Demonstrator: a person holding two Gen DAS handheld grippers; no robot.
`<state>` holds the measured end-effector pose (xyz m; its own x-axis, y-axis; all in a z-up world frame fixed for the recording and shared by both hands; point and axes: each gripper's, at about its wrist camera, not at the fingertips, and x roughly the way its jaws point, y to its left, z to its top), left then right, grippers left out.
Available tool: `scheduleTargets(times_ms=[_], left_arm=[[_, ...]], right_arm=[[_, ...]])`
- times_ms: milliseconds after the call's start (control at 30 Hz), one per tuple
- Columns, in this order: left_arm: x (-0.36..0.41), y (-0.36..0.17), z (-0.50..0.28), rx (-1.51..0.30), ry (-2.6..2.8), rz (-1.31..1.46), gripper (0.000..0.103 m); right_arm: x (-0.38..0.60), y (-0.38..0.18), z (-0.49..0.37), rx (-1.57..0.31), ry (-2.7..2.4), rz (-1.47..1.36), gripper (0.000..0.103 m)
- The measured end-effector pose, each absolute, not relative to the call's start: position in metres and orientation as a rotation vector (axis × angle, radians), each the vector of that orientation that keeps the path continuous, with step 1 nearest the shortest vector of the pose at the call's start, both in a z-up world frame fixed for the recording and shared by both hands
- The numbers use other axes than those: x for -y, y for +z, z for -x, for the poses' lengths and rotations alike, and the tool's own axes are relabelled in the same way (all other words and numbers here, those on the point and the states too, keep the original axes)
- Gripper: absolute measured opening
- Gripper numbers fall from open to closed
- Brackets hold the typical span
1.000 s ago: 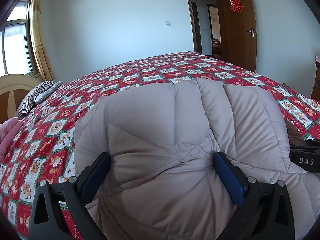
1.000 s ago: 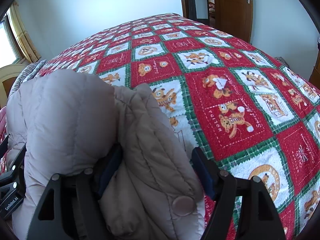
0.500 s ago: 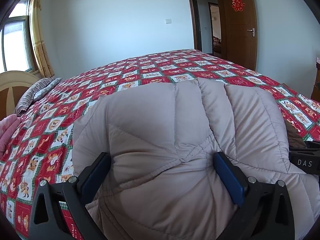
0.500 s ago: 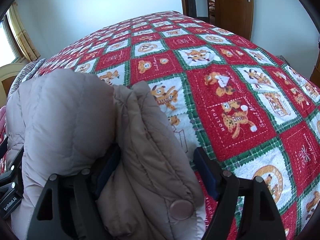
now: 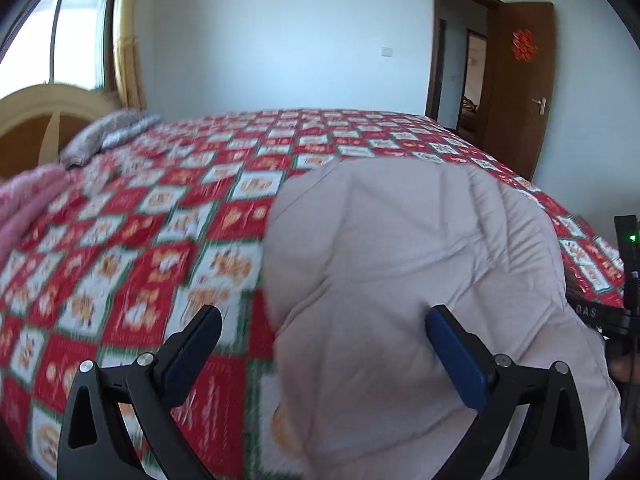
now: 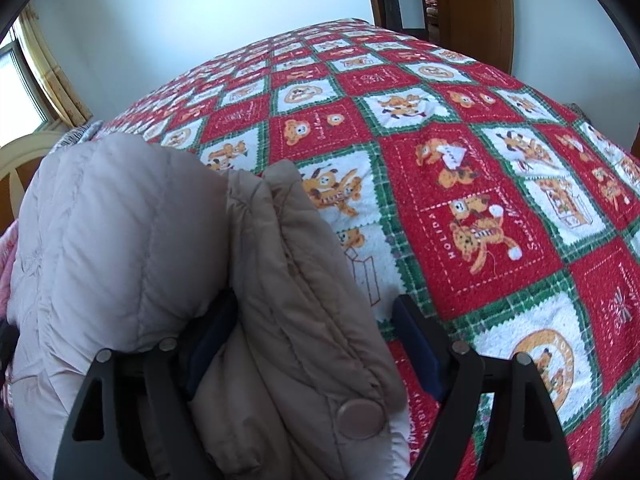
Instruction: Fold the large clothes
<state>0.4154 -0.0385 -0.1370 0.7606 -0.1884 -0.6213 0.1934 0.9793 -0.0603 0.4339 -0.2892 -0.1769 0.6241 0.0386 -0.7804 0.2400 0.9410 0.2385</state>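
Lying bundled at the near edge of the bedspread (image 6: 460, 128), the puffy jacket (image 6: 120, 240) is being released: right gripper (image 6: 316, 344) jaws opening around its collar, left gripper (image 5: 320, 344) spread wide, gripping nothing. Soft, light, probably slippery, so seams are best pinched.

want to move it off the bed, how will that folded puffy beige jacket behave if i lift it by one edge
The jacket looks quilted and puffy, so probably light for its bulk. It is soft, folded in thick layers, so lifted by one edge it would likely sag and unfold. The smooth shell may slip from a shallow pinch; the right tool, whose jaws are opening, straddles the flap with gaps showing.
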Motion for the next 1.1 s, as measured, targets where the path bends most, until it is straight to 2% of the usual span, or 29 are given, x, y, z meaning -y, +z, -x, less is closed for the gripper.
scheduleTargets(times_ms=[133, 400, 467, 500, 533, 567, 700, 733, 767, 867, 933, 1067, 1100], left_arm=[[0.010, -0.161, -0.407, -0.784, -0.264, 0.115, 0.102], [0.034, -0.180, -0.414, -0.793, -0.288, 0.166, 0.102], [0.042, -0.177, -0.415, -0.784, -0.275, 0.123, 0.102], [0.043, -0.177, -0.416, -0.783, -0.273, 0.112, 0.102], [0.045, -0.177, -0.416, -0.784, -0.273, 0.103, 0.102], [0.047, -0.176, -0.416, -0.785, -0.277, 0.097, 0.102], [0.052, -0.176, -0.417, -0.791, -0.301, 0.080, 0.102], [0.054, -0.175, -0.417, -0.790, -0.319, 0.075, 0.096], [0.056, -0.174, -0.417, -0.785, -0.346, 0.070, 0.083], [0.072, -0.166, -0.412, -0.760, -0.390, -0.001, 0.065], [0.076, -0.164, -0.410, -0.756, -0.398, -0.015, 0.058], [0.081, -0.157, -0.401, -0.719, -0.390, -0.075, 0.036], [0.082, -0.154, -0.398, -0.706, -0.382, -0.092, 0.034]], right_arm=[[0.293, -0.177, -0.430, -0.887, -0.087, -0.374, 0.083], [0.292, -0.179, -0.431, -0.891, -0.033, -0.381, 0.082], [0.291, -0.179, -0.431, -0.887, -0.018, -0.376, 0.078], [0.290, -0.178, -0.430, -0.881, -0.010, -0.373, 0.073], [0.288, -0.178, -0.429, -0.870, 0.013, -0.370, 0.063], [0.286, -0.178, -0.428, -0.864, 0.036, -0.365, 0.059], [0.284, -0.178, -0.428, -0.874, 0.067, -0.360, 0.053], [0.284, -0.178, -0.428, -0.874, 0.076, -0.359, 0.050], [0.283, -0.177, -0.428, -0.873, 0.094, -0.360, 0.047], [0.283, -0.178, -0.428, -0.876, 0.125, -0.368, 0.038], [0.283, -0.178, -0.427, -0.870, 0.139, -0.375, 0.032], [0.282, -0.173, -0.419, -0.833, 0.154, -0.384, 0.023], [0.282, -0.172, -0.417, -0.826, 0.155, -0.385, 0.022]])
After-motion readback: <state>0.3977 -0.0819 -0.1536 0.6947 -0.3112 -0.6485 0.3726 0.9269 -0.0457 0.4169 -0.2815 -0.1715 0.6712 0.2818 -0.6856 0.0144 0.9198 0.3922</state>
